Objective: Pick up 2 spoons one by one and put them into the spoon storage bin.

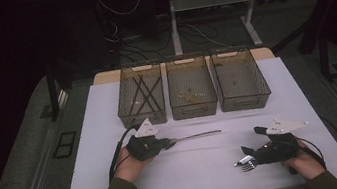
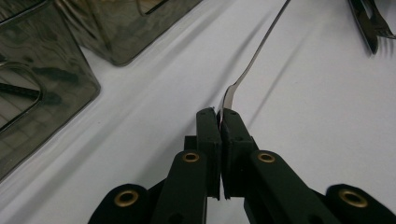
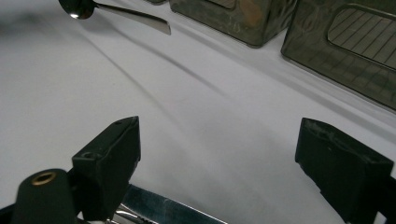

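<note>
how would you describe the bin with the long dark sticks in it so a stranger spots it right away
On the white table, three smoky see-through bins stand in a row at the far edge. Take the leftmost bin. It alone holds crossed long dark sticks.

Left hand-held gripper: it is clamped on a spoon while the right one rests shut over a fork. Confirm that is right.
Not quite. The right hand-held gripper is open, its jaws wide apart over the fork, as the right gripper view shows. The left hand-held gripper is indeed clamped on the spoon.
</note>
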`<action>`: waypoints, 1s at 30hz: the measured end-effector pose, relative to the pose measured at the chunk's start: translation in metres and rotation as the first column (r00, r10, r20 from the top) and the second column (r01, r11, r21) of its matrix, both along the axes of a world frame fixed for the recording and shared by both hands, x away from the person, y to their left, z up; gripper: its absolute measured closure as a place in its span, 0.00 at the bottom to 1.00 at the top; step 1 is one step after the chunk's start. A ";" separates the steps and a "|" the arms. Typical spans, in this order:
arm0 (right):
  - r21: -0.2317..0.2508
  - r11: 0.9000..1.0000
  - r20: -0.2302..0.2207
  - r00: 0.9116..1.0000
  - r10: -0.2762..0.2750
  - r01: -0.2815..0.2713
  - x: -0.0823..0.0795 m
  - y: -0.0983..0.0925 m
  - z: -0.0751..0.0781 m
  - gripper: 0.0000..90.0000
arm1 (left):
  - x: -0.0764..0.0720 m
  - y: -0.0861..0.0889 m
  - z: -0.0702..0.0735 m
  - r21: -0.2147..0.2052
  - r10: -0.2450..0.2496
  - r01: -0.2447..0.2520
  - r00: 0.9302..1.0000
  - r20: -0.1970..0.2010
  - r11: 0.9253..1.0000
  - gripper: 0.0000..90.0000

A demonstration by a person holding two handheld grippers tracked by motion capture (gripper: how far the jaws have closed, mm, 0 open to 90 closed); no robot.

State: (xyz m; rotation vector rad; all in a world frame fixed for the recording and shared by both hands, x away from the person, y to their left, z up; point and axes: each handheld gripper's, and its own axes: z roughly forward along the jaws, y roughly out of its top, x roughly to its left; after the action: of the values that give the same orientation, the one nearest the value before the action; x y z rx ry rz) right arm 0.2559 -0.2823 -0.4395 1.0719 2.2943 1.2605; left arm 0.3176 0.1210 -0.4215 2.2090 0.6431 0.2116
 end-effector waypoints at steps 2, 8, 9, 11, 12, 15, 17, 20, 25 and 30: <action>-0.004 1.000 0.001 1.000 0.002 -0.002 0.000 0.000 0.000 0.16 | 0.001 0.001 0.002 -0.008 0.005 -0.005 1.000 0.001 1.000 0.97; -0.001 1.000 0.011 1.000 0.002 -0.002 -0.001 0.000 0.002 0.16 | 0.001 0.003 0.007 -0.039 0.027 -0.027 1.000 0.002 0.999 0.97; -0.001 1.000 0.005 1.000 -0.001 0.001 -0.001 0.000 0.002 0.16 | 0.001 0.003 0.008 -0.042 0.031 -0.031 1.000 0.003 0.999 0.97; -0.006 1.000 0.005 1.000 0.001 -0.001 0.000 0.000 0.001 0.16 | 0.002 0.003 0.009 -0.044 0.046 -0.046 0.999 0.003 0.998 0.97; -0.008 1.000 0.006 1.000 0.002 -0.002 0.000 0.000 0.001 0.16 | 0.003 0.003 0.010 -0.052 0.051 -0.050 0.999 0.003 0.997 0.97; -0.006 1.000 0.004 1.000 -0.001 0.001 0.000 0.000 0.001 0.16 | 0.005 0.002 0.014 -0.066 0.054 -0.053 0.999 0.008 0.996 0.97; -0.007 1.000 0.004 1.000 -0.001 0.001 0.000 0.000 0.001 0.16 | 0.007 0.000 0.017 -0.070 0.055 -0.054 0.998 0.015 0.996 0.97; -0.002 1.000 0.005 1.000 -0.002 0.002 0.000 0.000 0.002 0.16 | 0.012 -0.003 0.022 -0.081 0.067 -0.066 0.998 0.014 0.995 0.97; -0.001 1.000 0.007 1.000 -0.004 0.004 0.000 0.000 0.002 0.16 | 0.021 -0.008 0.030 -0.091 0.085 -0.082 0.996 0.022 0.992 0.97; 0.002 1.000 0.009 1.000 -0.005 0.005 0.000 -0.001 0.002 0.16 | 0.034 -0.014 0.040 -0.111 0.117 -0.113 0.993 0.033 0.987 0.97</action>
State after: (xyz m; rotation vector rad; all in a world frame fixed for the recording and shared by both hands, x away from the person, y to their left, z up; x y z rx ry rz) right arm 0.2556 -0.2829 -0.4374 1.0697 2.2827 1.2632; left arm 0.3513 0.1068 -0.3813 2.0603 0.7439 0.2730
